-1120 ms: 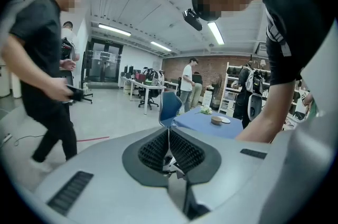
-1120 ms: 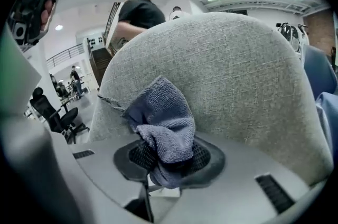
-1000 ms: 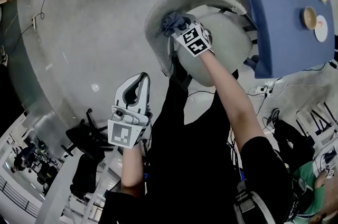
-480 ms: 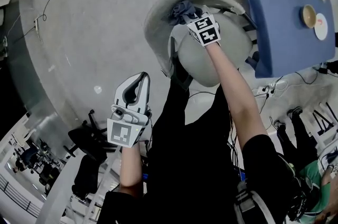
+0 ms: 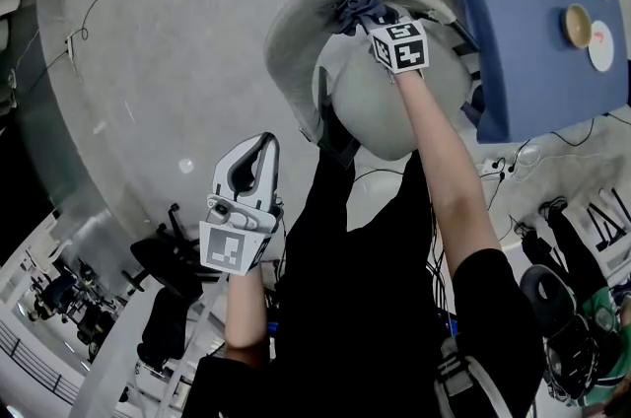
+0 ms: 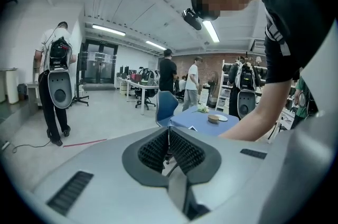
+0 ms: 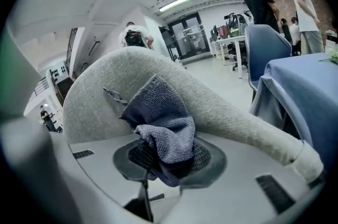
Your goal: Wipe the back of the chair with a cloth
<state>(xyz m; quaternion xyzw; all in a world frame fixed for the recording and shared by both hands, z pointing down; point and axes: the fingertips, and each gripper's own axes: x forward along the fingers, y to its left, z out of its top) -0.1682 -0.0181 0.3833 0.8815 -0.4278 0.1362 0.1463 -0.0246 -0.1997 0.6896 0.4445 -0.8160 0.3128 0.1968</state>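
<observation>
The right gripper [image 5: 378, 22] is reaching out over the seat [image 5: 394, 105], its jaws clamping a bunched grey-blue cloth [image 7: 161, 130]. The cloth is sticking out ahead of the jaws and pressing against the inner face of the chair back [image 7: 222, 106], near the top of the curve.

From where the right gripper is pointing, the back is running crosswise: a long padded band arcing from upper left down to lower right, toward the blue desk [image 5: 523, 12]. So I'd say the next stroke needs to be following that curve sideways rather than pushing further in.

The left gripper [image 5: 259, 146] is hanging low beside the person's body, well apart from the chair, jaws together on nothing. The right hand is plainly the nearer one and is doing the wiping.
</observation>
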